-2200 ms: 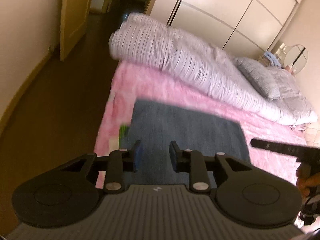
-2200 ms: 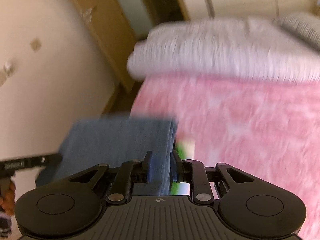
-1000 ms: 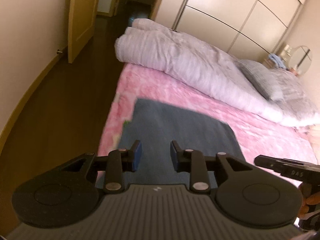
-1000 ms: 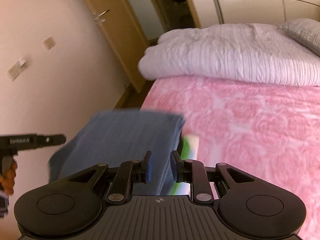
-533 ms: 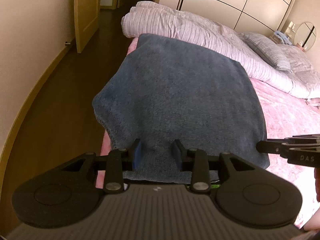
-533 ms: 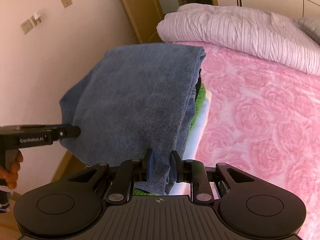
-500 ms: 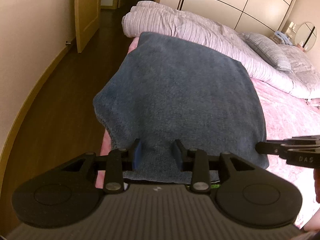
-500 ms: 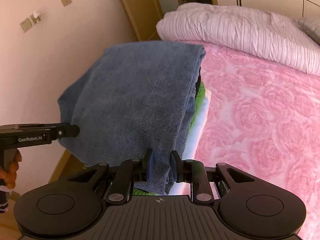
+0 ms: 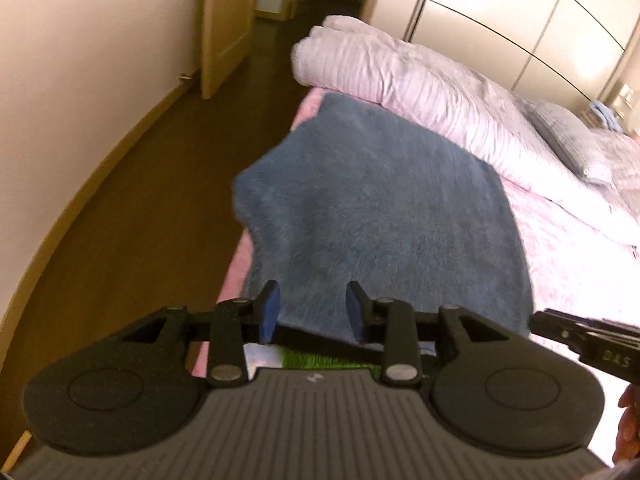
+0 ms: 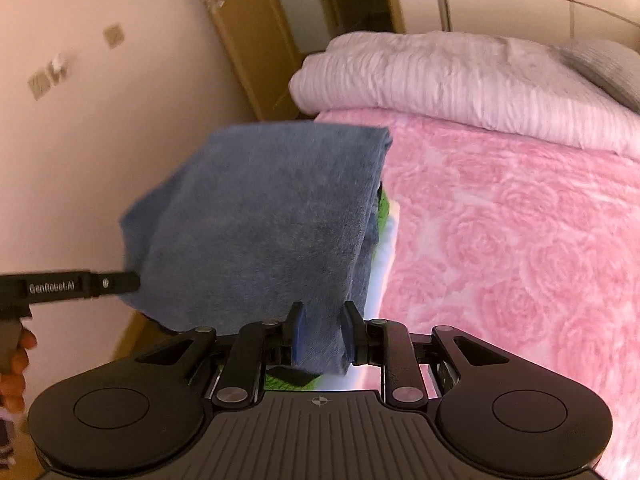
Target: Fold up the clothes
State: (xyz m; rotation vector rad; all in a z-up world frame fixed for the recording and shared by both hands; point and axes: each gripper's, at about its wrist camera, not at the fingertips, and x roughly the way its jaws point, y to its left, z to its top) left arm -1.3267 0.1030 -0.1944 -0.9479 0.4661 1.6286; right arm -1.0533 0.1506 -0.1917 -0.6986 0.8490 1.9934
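A thick dark-blue towel (image 9: 380, 208) is raised off the pink bed by its near edge and slopes away from both cameras. My left gripper (image 9: 312, 312) is shut on the near edge toward the towel's left side, and that corner (image 9: 244, 184) droops. My right gripper (image 10: 322, 334) is shut on the folded right edge of the towel (image 10: 260, 216). Each gripper shows in the other's view, at the towel's near corners: the right one (image 9: 538, 322) and the left one (image 10: 134, 280). Folded green cloth (image 9: 320, 360) and white cloth (image 10: 386, 256) lie under the towel.
The pink rose blanket (image 10: 520, 220) covers the bed. A rolled lilac duvet (image 9: 400, 64) and a grey pillow (image 9: 568, 136) lie along its far side. Dark wood floor (image 9: 140, 208) and an open door (image 9: 224, 20) are to the left, wardrobe doors (image 9: 520, 20) behind. A hand (image 10: 16, 360) holds the left gripper.
A second ago the towel lay flat on the stack. Both grippers have since lifted its near edge. Over the last half second it has sunk a little and sits farther from both cameras.
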